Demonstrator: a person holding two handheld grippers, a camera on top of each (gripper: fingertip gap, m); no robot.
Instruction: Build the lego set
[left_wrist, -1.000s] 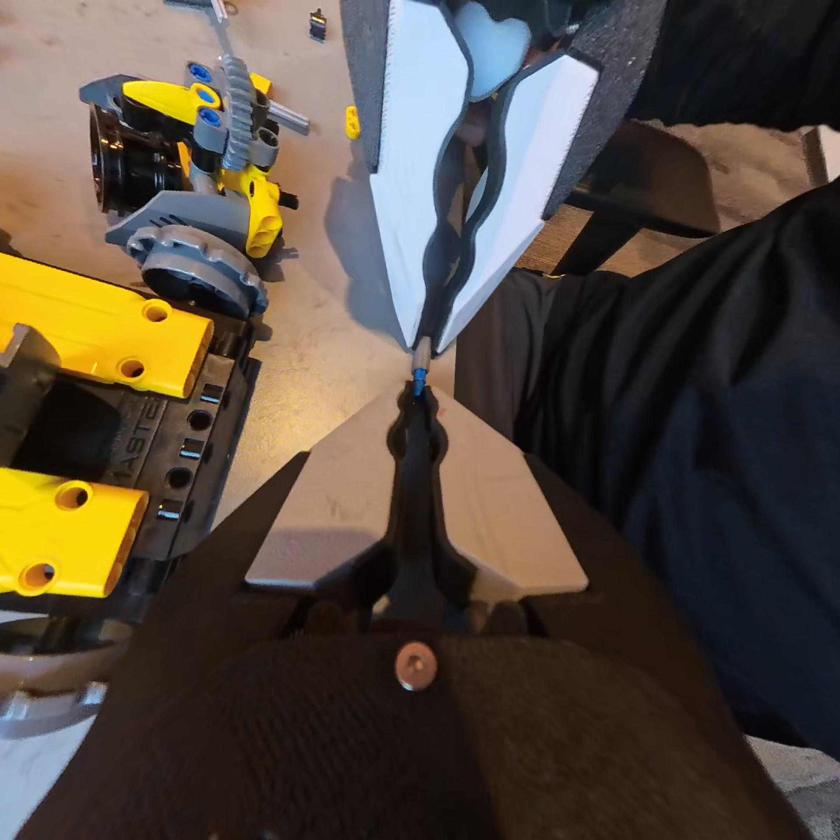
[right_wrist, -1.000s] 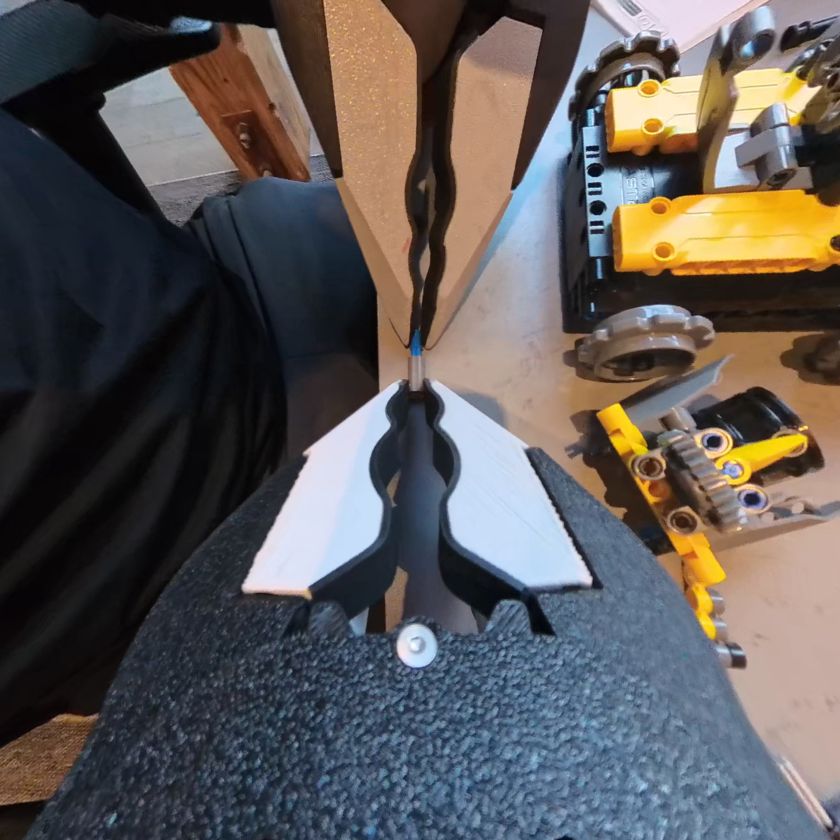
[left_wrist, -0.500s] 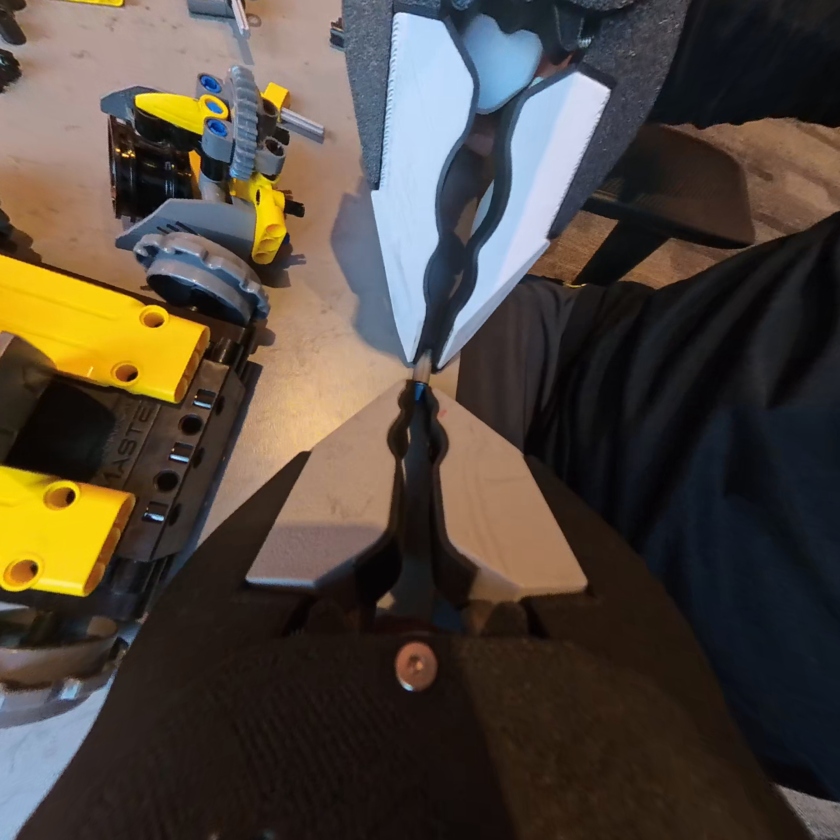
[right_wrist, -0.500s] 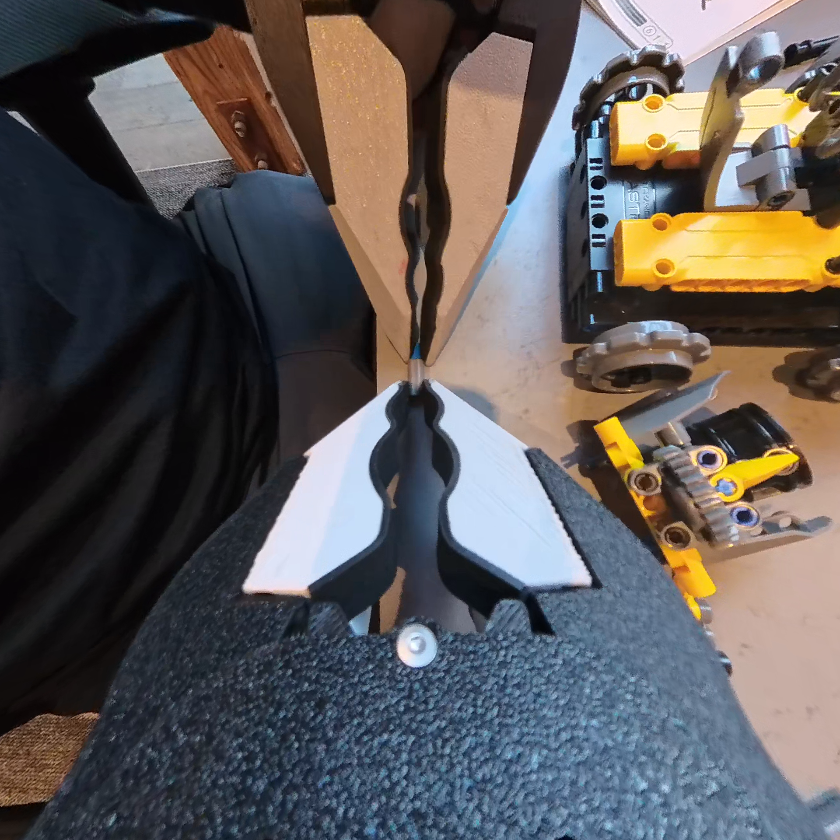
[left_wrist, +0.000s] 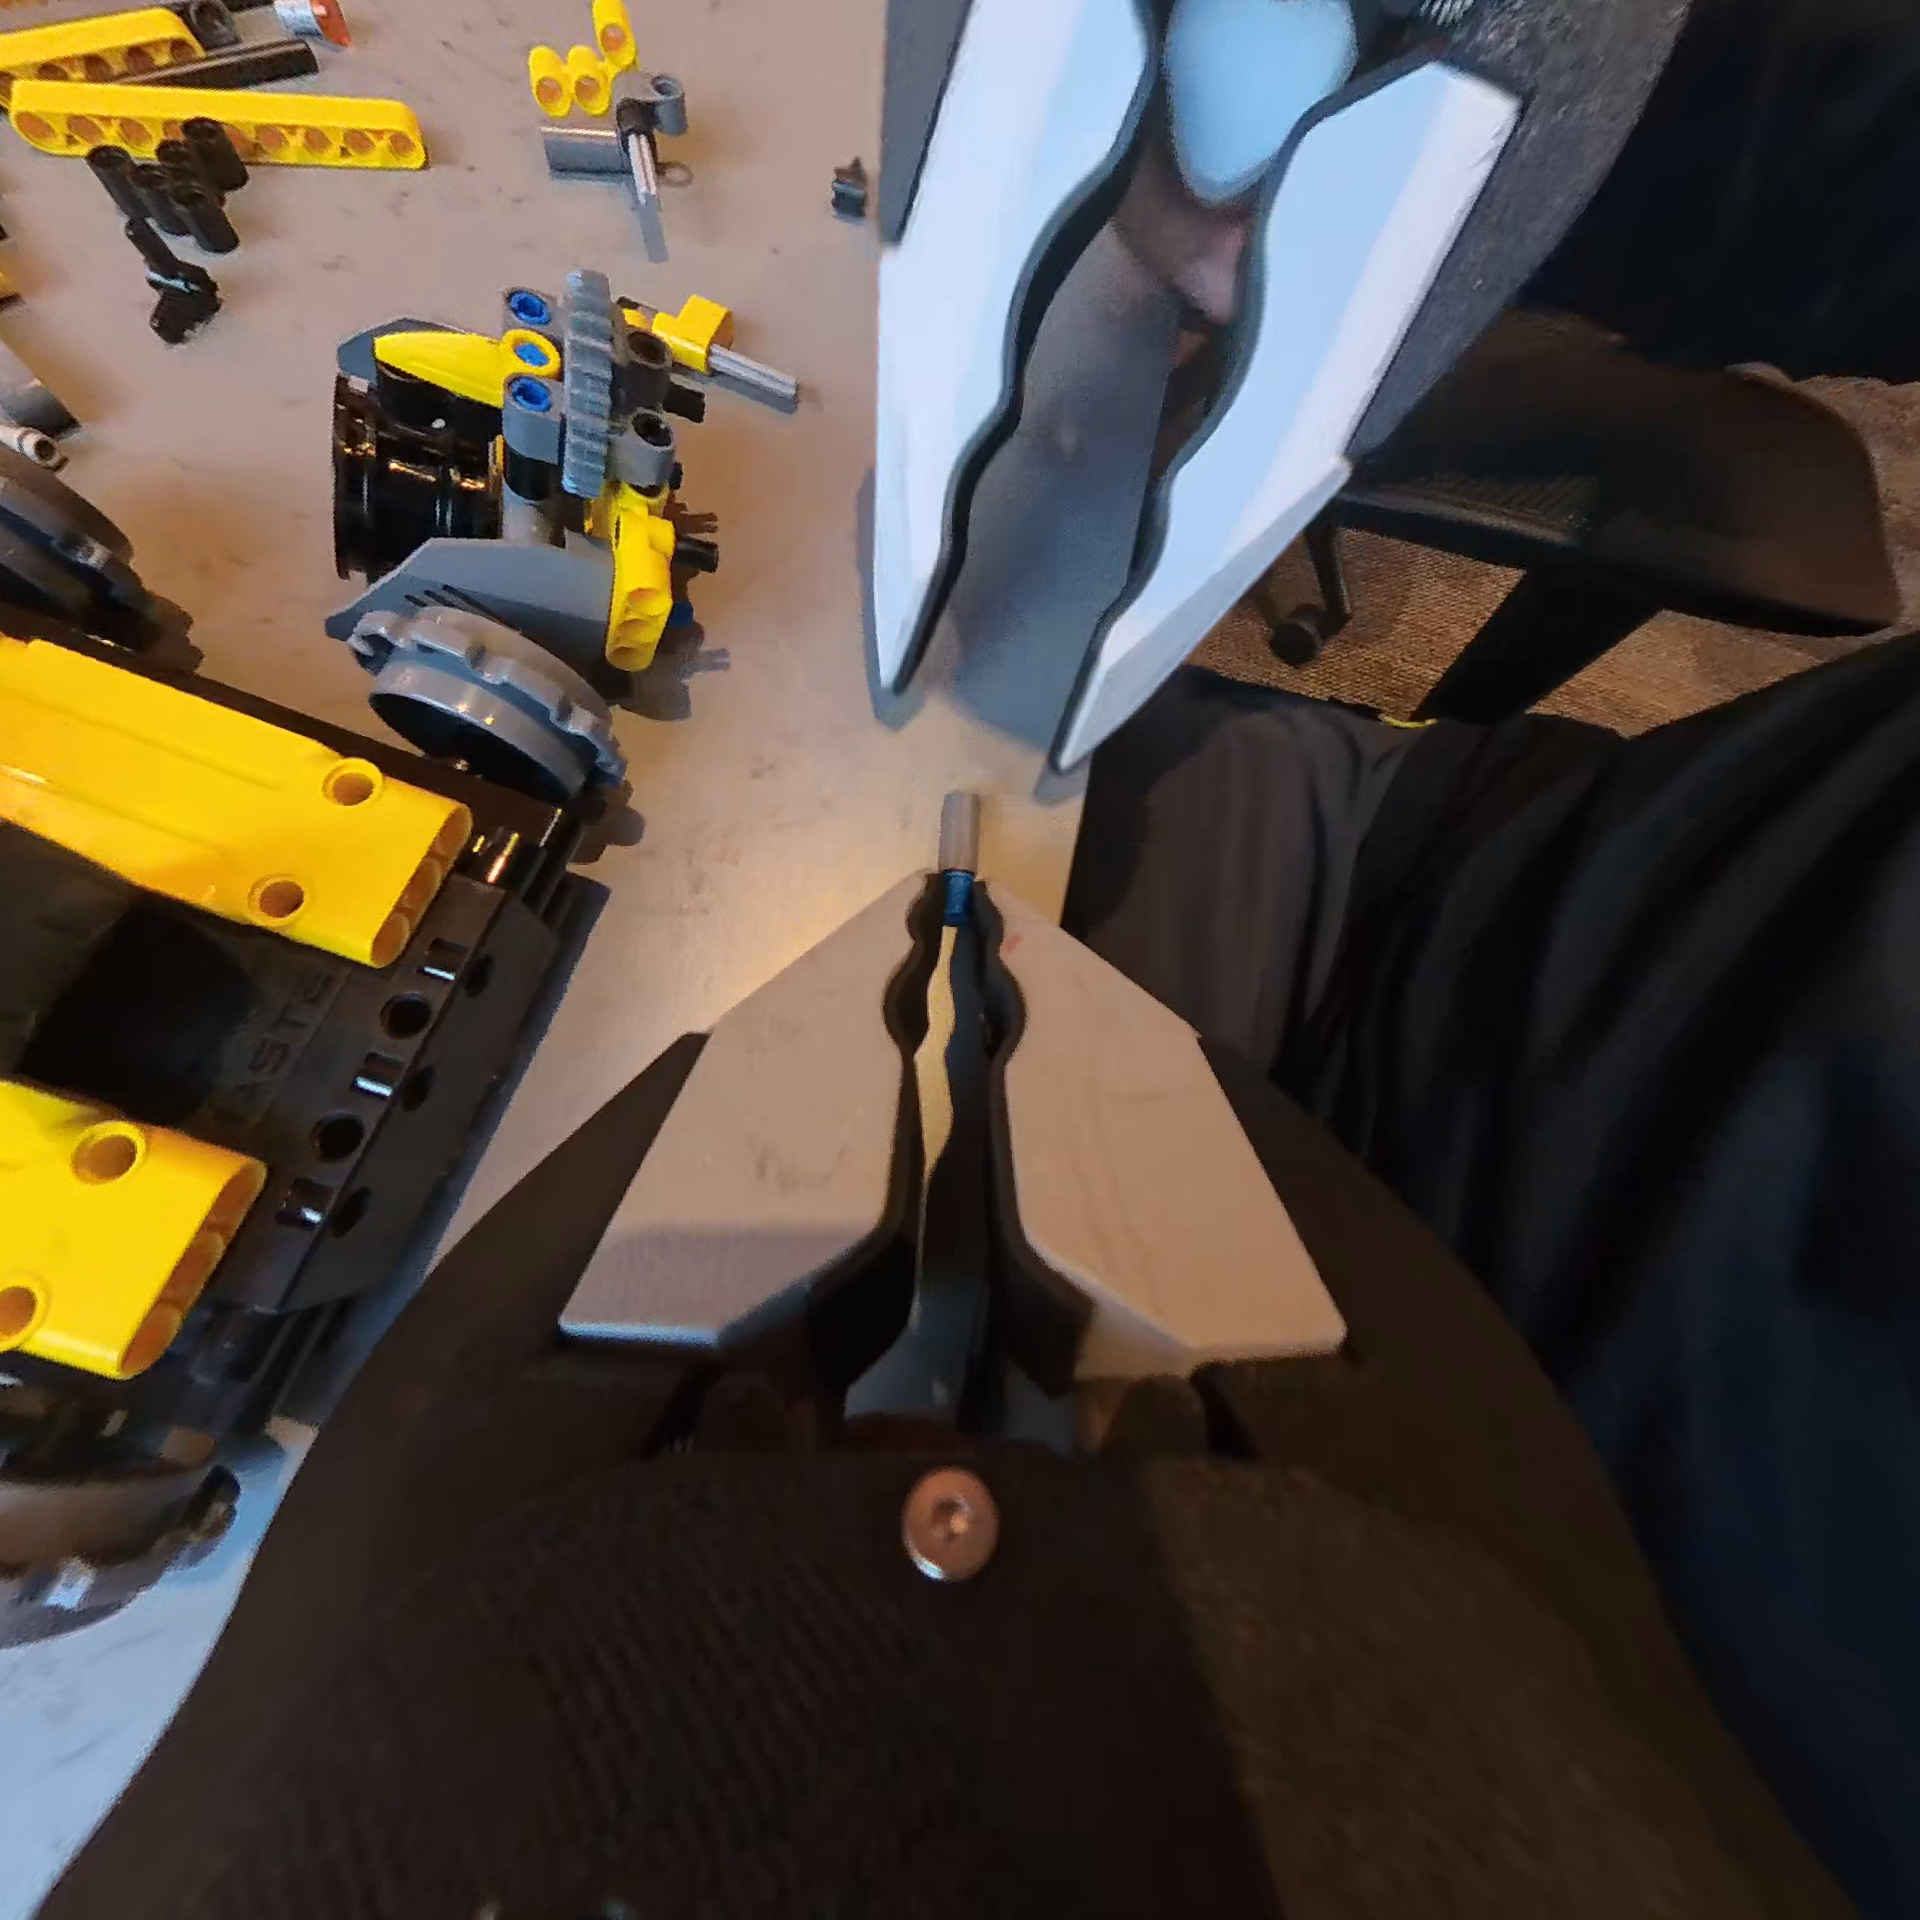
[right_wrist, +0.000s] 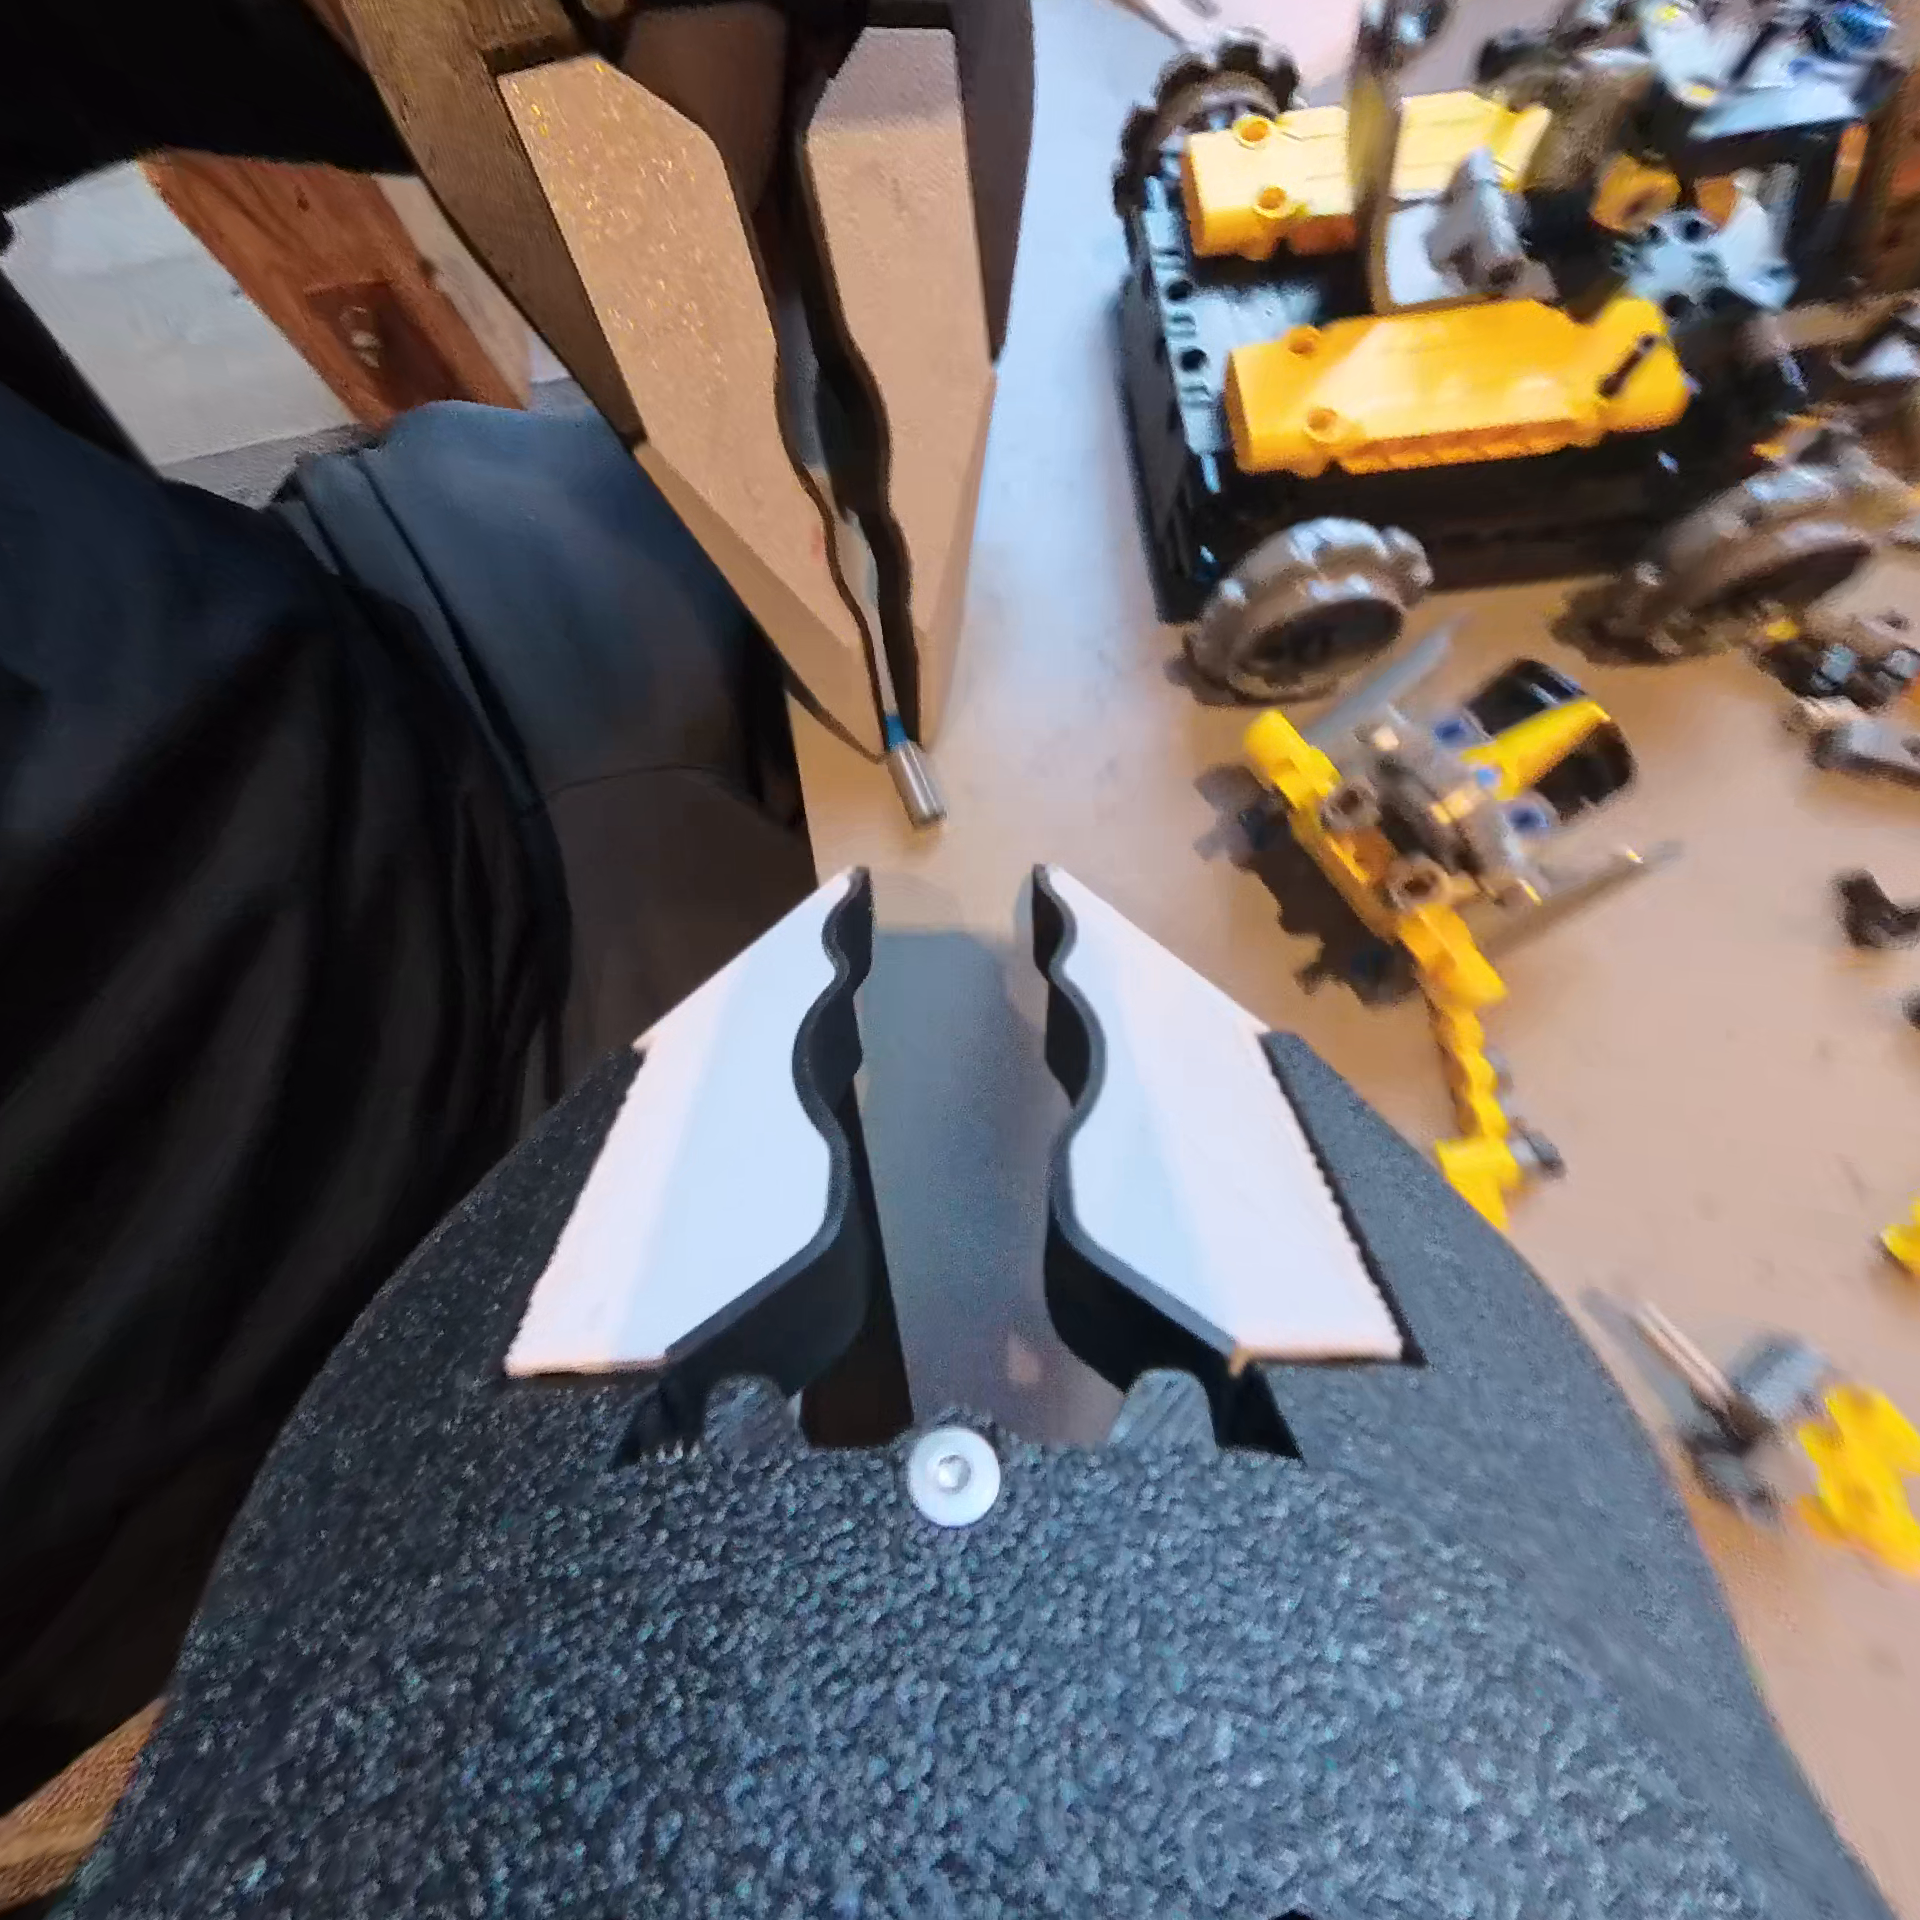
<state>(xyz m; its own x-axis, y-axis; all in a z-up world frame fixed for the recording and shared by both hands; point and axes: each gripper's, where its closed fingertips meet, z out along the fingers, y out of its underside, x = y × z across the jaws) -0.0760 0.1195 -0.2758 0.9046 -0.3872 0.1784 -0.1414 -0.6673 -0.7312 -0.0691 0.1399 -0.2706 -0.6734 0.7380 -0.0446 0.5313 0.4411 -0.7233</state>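
My left gripper (left_wrist: 954, 896), with grey fingers, is shut on a small blue pin (left_wrist: 954, 891) that has a grey sleeve (left_wrist: 958, 840) on its free end. It holds the pin just above the tan table's near edge. My right gripper (right_wrist: 948, 883), with white fingers, is open and empty, a short way back from the sleeve (right_wrist: 916, 781). In the left wrist view the right gripper (left_wrist: 982, 722) faces mine, tips apart. In the right wrist view the left gripper (right_wrist: 902, 732) points down at me with the pin in its tips.
A yellow and black wheeled model (left_wrist: 208, 935) (right_wrist: 1434, 395) stands on the table (left_wrist: 790, 810). A small yellow and grey gear assembly (left_wrist: 551, 457) (right_wrist: 1434, 831) lies beside it. Yellow beams (left_wrist: 218, 130) and several loose small parts lie farther back. A person's dark clothing (left_wrist: 1558, 1039) fills the side past the table edge. Less than 4 cm separates the two grippers' tips.
My right gripper has opened, let go of the grey sleeve and drawn back from it. The sleeve now stays on the blue pin in my left gripper.
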